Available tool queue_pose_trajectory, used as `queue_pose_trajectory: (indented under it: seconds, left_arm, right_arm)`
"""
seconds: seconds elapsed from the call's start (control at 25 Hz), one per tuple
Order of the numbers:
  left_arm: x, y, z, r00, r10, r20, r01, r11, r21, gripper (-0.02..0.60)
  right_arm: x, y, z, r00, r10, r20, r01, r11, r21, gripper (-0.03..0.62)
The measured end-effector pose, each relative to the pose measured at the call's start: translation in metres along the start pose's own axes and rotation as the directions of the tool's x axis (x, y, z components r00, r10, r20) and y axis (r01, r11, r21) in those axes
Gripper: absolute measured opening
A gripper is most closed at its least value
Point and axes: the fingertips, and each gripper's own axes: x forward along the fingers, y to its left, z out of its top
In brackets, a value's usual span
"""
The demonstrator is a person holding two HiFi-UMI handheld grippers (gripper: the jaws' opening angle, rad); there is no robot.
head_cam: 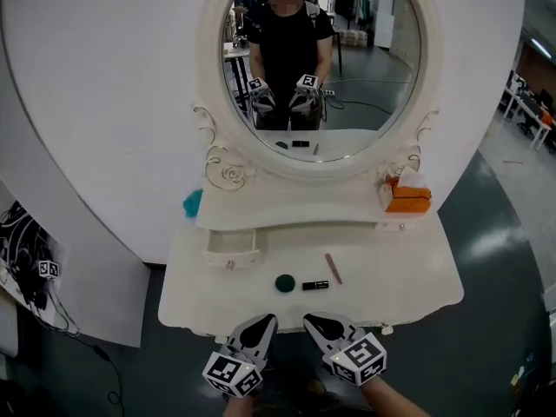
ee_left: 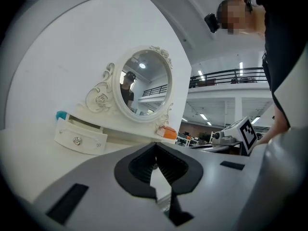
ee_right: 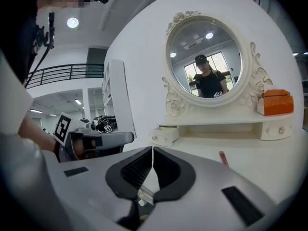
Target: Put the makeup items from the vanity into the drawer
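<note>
On the white vanity top (head_cam: pixel 391 276) lie a dark green round compact (head_cam: pixel 285 282), a black lipstick (head_cam: pixel 314 285) and a pink pencil (head_cam: pixel 333 268). The pink pencil (ee_right: pixel 223 158) also shows in the right gripper view. A small drawer (head_cam: pixel 232 250) under the left of the shelf stands slightly pulled out; the drawer (ee_left: pixel 79 139) is ahead of my left gripper. My left gripper (head_cam: pixel 263 321) and right gripper (head_cam: pixel 314 322) hover side by side at the vanity's front edge, short of the items. Both are shut, with nothing between their jaws.
An oval mirror (head_cam: pixel 321 59) rises behind the shelf and reflects a person holding the grippers. An orange box (head_cam: pixel 408 200) sits on the shelf's right end, and a teal object (head_cam: pixel 192 202) at its left end. Cables (head_cam: pixel 30 268) lie on the floor at the left.
</note>
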Motion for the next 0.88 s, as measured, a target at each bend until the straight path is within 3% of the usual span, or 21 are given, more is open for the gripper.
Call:
queue_pose_trajectory:
  seconds: [0.32,0.52,0.88]
  left_arm:
    - [0.032,0.047,0.022,0.996,-0.084,-0.036,0.084,0.996,0.009,0.014]
    - [0.042,0.069,0.017,0.991,-0.114,-0.076,0.113,0.994,-0.011,0.014]
    - [0.063,0.088,0.010,0.964,-0.218,-0.151,0.218,0.976,-0.022,0.014]
  right_arm:
    - [0.047,-0.016,0.011,0.998,-0.062,-0.020,0.062,0.998,0.001,0.023]
    - [0.070,-0.021,-0.002,0.990,-0.096,-0.100,0.095,0.995,-0.007,0.023]
    - [0.109,-0.046,-0.031,0.935,-0.203,-0.290,0.202,0.979,-0.036,0.032]
